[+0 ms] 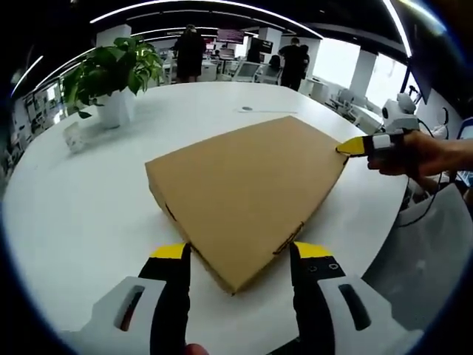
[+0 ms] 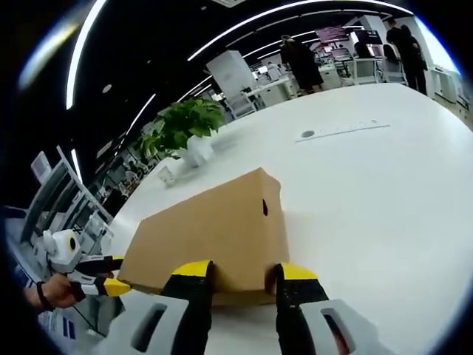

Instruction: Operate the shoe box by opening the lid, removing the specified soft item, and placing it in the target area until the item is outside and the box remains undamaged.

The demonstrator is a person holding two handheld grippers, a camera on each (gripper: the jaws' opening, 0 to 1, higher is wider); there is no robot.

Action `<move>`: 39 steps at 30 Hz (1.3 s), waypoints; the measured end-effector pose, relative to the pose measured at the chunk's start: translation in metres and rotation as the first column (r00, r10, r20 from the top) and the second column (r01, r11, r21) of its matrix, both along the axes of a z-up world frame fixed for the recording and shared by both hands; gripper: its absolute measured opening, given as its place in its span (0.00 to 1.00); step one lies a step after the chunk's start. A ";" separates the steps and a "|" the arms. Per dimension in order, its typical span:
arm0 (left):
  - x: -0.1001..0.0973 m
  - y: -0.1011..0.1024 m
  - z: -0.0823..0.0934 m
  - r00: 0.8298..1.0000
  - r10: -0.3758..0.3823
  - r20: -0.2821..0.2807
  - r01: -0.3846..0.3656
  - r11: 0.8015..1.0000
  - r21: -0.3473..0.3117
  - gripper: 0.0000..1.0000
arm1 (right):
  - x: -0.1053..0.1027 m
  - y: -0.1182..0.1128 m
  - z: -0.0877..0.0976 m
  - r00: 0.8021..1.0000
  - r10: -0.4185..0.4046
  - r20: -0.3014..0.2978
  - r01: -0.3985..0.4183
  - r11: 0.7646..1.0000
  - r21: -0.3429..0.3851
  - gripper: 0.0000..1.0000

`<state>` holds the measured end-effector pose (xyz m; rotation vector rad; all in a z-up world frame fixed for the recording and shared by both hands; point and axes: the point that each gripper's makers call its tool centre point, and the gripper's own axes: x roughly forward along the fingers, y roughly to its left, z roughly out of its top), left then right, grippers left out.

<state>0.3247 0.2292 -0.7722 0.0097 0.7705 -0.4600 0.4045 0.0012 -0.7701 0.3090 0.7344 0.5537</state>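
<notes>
1. The flat brown cardboard shoe box (image 1: 247,196) lies closed on the round white table (image 1: 81,214), so lifting the lid is the step in hand. The soft item is presumably inside, hidden from you.
2. In the left gripper view, your left gripper (image 1: 240,260) has its yellow-tipped jaws spread wide, straddling the near corner of the box and gripping nothing.
3. In the right gripper view, your right gripper (image 2: 244,279) is likewise wide open and empty, bracketing the box's short end (image 2: 244,229) that bears a small dark hole.
4. Find the lid's lower edge before closing; I cannot tell the seam clearly here.
5. Pinch only the lid's rim, lightly, since cardboard creases easily.
6. Raise both sides evenly, keeping the base flat and well clear of the potted green plant (image 1: 114,78).
</notes>
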 end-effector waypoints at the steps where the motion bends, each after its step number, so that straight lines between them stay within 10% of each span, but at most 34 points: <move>1: 0.000 0.000 0.000 1.000 -0.001 0.000 0.001 1.000 0.002 0.56 | 0.000 -0.001 0.002 0.999 0.036 0.032 -0.035 0.999 -0.023 0.29; 7: -0.001 0.002 0.002 1.000 -0.003 0.003 0.003 1.000 -0.015 0.56 | -0.010 0.001 0.010 0.988 0.128 0.084 -0.129 0.992 -0.002 0.35; 14: -0.007 0.015 -0.001 0.999 -0.044 -0.018 0.044 0.999 0.014 0.62 | -0.026 0.006 -0.002 0.945 0.307 0.110 -0.286 0.942 -0.176 0.44; 23: -0.004 0.017 -0.007 0.999 -0.036 -0.034 0.037 0.999 0.008 0.62 | -0.019 0.006 -0.005 0.930 0.349 0.120 -0.310 0.915 -0.257 0.42; 25: -0.001 0.011 -0.009 0.999 -0.047 -0.028 0.046 0.999 -0.022 0.48 | -0.019 0.006 -0.007 0.922 0.368 0.122 -0.319 0.898 -0.302 0.38; 39: 0.003 0.006 -0.006 1.000 -0.018 -0.005 0.018 1.000 -0.007 0.44 | -0.018 0.005 0.001 0.932 0.337 0.131 -0.291 0.913 -0.285 0.36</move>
